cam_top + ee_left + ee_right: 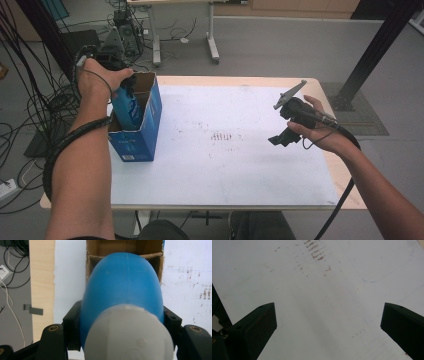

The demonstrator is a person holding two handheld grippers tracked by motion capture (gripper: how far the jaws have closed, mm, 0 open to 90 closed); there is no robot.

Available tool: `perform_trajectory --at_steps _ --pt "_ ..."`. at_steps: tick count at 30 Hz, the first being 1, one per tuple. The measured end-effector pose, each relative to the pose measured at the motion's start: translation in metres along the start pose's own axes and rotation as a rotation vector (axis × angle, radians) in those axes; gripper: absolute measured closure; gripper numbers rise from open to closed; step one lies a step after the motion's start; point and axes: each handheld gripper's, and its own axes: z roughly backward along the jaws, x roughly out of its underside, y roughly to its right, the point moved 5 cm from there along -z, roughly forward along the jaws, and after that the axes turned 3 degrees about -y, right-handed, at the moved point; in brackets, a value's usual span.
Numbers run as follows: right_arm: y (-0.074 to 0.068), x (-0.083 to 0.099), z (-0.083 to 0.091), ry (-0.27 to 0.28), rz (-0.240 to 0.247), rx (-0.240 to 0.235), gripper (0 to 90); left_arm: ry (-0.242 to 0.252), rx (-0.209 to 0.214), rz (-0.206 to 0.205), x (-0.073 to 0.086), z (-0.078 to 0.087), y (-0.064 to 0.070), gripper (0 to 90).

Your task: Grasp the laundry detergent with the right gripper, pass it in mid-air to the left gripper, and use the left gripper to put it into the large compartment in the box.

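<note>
My left gripper [122, 322] pinches the blue bottle [123, 287] between its jaws, lower end inside the open blue carton [142, 125] at the table's left. My right gripper [328, 322] hangs spread wide above the white sheet [317, 290].

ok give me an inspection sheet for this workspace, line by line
surface: white sheet over a wooden table, with brownish smudges near its middle and faint pen lines in the right gripper view.
job's things: blue bottle with a pale cap, held over an open blue carton at the table's left.
clutter: nothing seen on the sheet.
grippers: left tool shut on the bottle; right tool open and holding nothing, above bare sheet.
cables: a black cable runs along the left forearm, another trails from the right tool; loose wires on the floor at left.
surroundings: grey floor, a desk frame behind, a black post at right.
</note>
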Motion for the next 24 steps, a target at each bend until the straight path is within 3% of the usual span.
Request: perform_trajectory --at_steps 10,24 --pt "0.001 0.002 -0.005 -0.014 0.002 -0.001 0.3 -0.002 0.000 -0.008 0.002 -0.029 0.003 36.8" --pt "0.002 0.004 -0.011 -0.030 -0.003 0.000 0.4 0.008 0.003 -0.035 0.004 -0.055 0.008 36.9"
